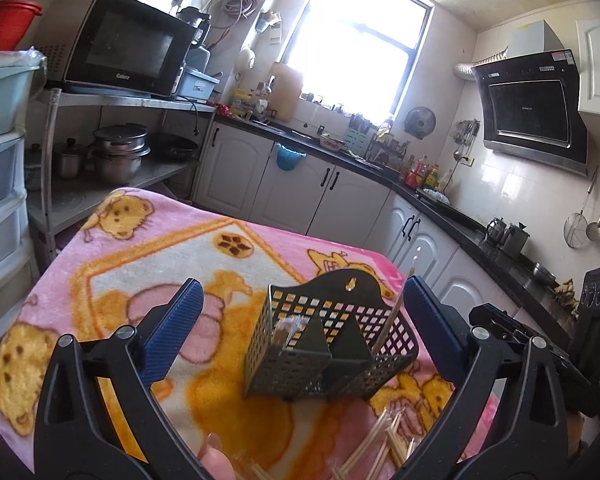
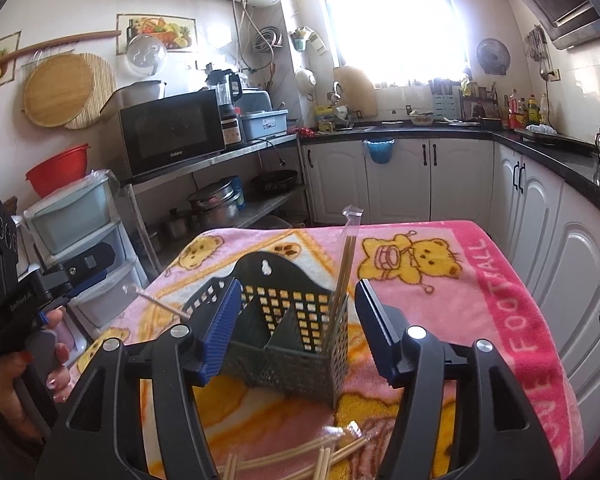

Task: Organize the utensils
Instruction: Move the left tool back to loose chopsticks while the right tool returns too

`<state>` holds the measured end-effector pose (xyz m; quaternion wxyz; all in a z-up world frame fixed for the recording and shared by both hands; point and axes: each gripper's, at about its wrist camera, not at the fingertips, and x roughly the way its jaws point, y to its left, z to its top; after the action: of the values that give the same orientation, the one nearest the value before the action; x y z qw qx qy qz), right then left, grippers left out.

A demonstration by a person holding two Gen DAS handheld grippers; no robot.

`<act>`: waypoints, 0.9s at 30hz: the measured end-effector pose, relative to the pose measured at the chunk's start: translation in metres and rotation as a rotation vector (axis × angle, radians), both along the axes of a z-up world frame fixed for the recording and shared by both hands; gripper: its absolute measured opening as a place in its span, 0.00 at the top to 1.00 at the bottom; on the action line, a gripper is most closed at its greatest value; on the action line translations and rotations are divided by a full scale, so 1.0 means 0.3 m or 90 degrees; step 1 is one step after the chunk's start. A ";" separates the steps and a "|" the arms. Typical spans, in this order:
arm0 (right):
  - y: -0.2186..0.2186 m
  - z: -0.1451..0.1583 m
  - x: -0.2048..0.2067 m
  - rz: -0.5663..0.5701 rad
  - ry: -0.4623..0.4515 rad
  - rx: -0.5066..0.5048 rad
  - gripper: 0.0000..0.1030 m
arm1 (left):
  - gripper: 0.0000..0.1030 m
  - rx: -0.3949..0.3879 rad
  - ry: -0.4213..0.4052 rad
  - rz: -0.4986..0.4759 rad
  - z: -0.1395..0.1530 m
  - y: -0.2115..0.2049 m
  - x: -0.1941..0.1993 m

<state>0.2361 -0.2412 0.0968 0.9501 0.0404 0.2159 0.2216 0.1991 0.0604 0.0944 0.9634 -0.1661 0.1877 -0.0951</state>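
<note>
A dark green perforated utensil holder [image 1: 324, 344] [image 2: 292, 344] stands on the pink bear blanket [image 1: 140, 264] [image 2: 480, 280]. A wrapped pair of chopsticks [image 1: 396, 308] [image 2: 342, 280] stands upright in its right compartment. Another stick [image 2: 160, 302] leans out over the holder's left side. Several loose wrapped chopsticks [image 1: 380, 440] [image 2: 300, 460] lie on the blanket in front of the holder. My left gripper [image 1: 303, 284] is wide open, its blue pads on either side of the holder and apart from it. My right gripper [image 2: 297, 282] is open just before the holder, nothing pressed between its pads.
A metal shelf [image 2: 220, 156] with a microwave [image 1: 124, 48] and pots stands behind the table on the left, beside plastic drawers [image 1: 0, 160]. White cabinets under a black counter [image 2: 540, 148] run along the back and right. A hand [image 2: 52, 364] holds the left gripper.
</note>
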 end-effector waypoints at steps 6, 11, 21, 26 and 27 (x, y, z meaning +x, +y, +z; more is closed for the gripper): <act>0.015 -0.032 -0.033 0.013 0.015 -0.009 0.43 | 0.10 -0.002 0.016 0.001 -0.032 0.010 -0.030; 0.031 -0.055 -0.055 0.025 0.025 -0.020 0.43 | 0.10 0.006 0.026 0.000 -0.054 0.006 -0.050; 0.043 -0.092 -0.090 0.039 0.040 -0.042 0.43 | 0.10 0.020 0.050 -0.008 -0.105 -0.010 -0.083; 0.041 -0.117 -0.100 0.044 0.053 -0.052 0.43 | 0.10 0.020 0.066 -0.013 -0.133 -0.016 -0.097; 0.040 -0.123 -0.100 0.044 0.056 -0.053 0.43 | 0.10 0.020 0.068 -0.015 -0.139 -0.018 -0.101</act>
<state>0.2060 -0.2293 0.0599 0.9322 0.0029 0.2679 0.2434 0.1689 0.0551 0.0528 0.9533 -0.1538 0.2422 -0.0945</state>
